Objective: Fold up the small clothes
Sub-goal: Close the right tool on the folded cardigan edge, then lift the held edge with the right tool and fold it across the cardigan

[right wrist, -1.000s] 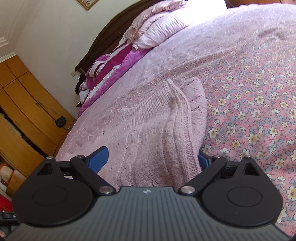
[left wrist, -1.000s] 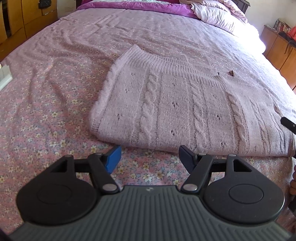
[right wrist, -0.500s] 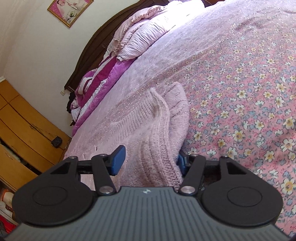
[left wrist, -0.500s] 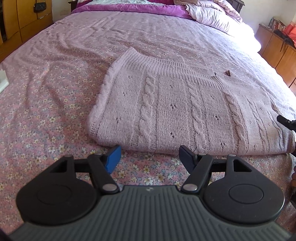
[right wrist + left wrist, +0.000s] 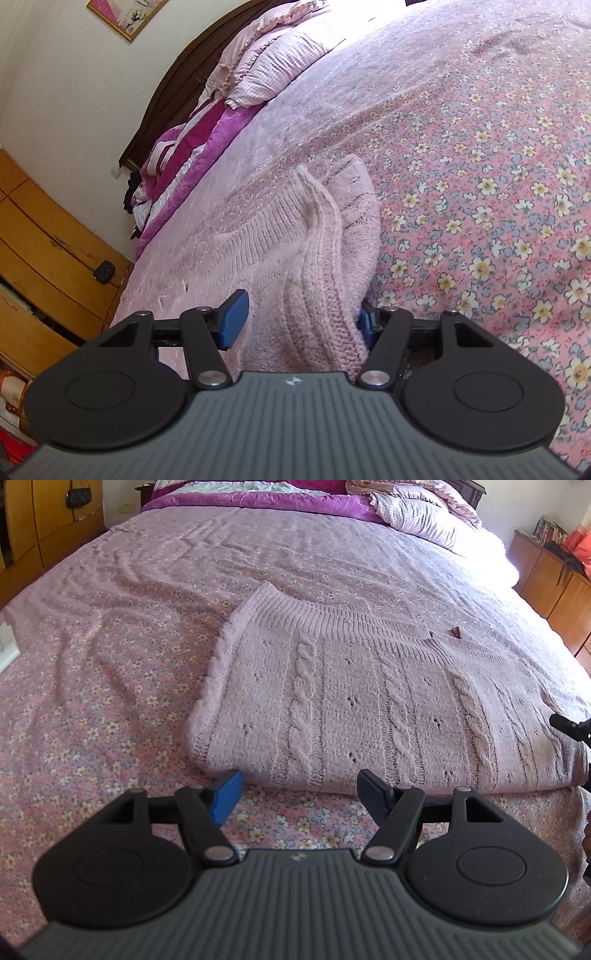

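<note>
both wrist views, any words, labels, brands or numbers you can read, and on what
No readable text in either view.
Left gripper body: a small pale emblem, no letters legible.
Right gripper body: the same emblem, too small to read.
Framed picture on the wall: no legible words.

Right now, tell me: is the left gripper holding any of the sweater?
No. The left gripper is open over the floral bedspread, just short of the sweater edge.

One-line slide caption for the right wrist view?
Right tool straddling the raised edge of a pink cable-knit sweater on a floral bedspread.
</note>
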Demonstrator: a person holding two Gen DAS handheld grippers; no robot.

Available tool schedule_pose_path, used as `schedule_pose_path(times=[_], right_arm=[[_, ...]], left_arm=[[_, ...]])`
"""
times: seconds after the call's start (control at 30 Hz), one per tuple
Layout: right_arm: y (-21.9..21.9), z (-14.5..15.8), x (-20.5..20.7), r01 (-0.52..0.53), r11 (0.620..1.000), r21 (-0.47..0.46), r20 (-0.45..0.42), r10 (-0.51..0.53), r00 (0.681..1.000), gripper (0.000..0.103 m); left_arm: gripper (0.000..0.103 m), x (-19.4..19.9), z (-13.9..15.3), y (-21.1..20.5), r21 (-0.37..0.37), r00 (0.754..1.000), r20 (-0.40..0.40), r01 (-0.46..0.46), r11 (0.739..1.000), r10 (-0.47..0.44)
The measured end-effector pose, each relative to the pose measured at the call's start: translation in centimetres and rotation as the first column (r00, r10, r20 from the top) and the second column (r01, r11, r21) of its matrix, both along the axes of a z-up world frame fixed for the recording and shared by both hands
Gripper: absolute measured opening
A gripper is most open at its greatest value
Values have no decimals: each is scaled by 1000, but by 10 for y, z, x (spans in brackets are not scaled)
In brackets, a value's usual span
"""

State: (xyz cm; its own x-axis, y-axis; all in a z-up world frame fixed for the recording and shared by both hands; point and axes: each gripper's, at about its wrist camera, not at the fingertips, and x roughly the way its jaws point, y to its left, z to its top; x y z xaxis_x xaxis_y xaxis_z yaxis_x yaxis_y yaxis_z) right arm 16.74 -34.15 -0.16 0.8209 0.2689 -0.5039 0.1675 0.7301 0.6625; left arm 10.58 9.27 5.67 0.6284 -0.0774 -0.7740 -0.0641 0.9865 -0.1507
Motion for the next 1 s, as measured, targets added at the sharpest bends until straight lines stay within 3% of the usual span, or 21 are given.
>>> schedule_pose_path(times=[0.03, 0.13, 0.43, 1.0], right_arm=[[0, 1, -1, 6, 1000, -2, -2, -6, 1000, 44], [-1, 8, -5, 6, 1000, 23, 24, -6, 1000, 36], [16, 50, -10, -66, 996, 59, 133, 57, 990, 33], [87, 103, -4, -171, 983, 71, 210, 153, 966, 31]], left_arm=[[70, 0, 1, 1, 1, 1000, 1, 0, 1000, 0], [70, 1, 5, 3, 14, 1000, 8, 9, 1000, -10], [70, 8, 18, 7, 62, 998, 43, 34, 997, -36], [70, 13, 24, 31, 14, 994, 96, 40, 999, -41]])
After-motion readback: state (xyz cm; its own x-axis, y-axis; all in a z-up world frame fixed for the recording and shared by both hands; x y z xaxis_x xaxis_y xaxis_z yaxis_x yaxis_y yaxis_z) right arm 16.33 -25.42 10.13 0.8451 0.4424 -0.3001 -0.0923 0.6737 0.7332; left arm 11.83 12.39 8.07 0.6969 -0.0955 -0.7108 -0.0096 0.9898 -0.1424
